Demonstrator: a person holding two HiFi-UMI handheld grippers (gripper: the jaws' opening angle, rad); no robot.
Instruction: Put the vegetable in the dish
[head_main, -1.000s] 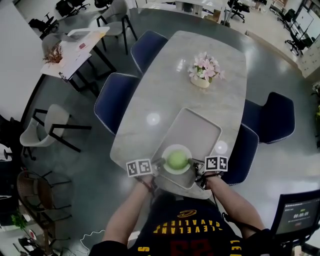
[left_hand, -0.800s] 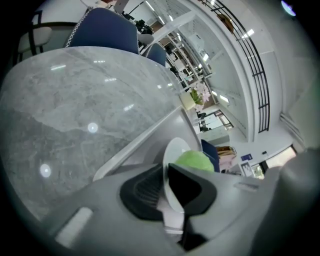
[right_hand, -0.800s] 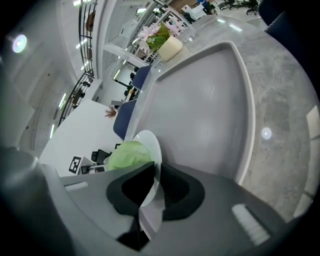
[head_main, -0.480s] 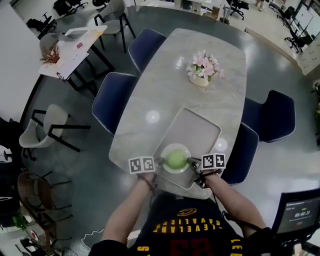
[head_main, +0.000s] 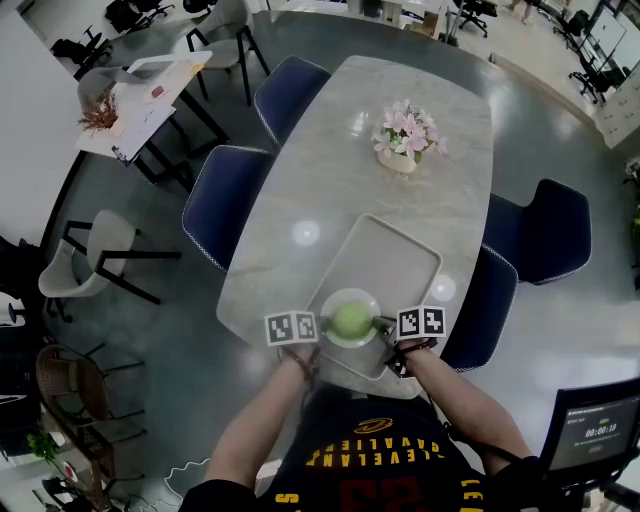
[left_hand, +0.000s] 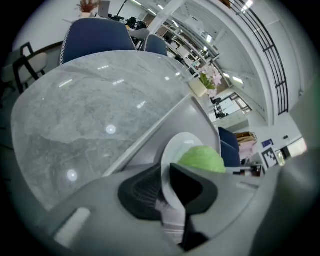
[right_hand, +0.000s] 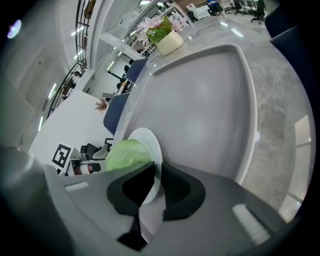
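We get bright, even overhead light; glare spots dot the worktop (head_main: 320, 170). Fisheye bends edges, corners darken, and the left claw (left_hand: 165, 175) and right claw (right_hand: 156, 175) look soft up close.

A long marble table (head_main: 330, 180) fills the middle. Toward its near end lies a grey rectangular tray (head_main: 392, 250), and toward its far end stands a pot of pink flowers (head_main: 404, 138). 4 dark blue chairs stand against the table: far-left chair (head_main: 290, 92) and near-left chair (head_main: 215, 205) along its left side, far-right chair (head_main: 550, 235) and near-right chair (head_main: 482, 300) along its right. Well left of the table stand a white side table (head_main: 150, 95) bearing papers and a pale chair (head_main: 85, 262) with black legs. Beyond the table's near-right corner glows a dark screen (head_main: 590, 430).
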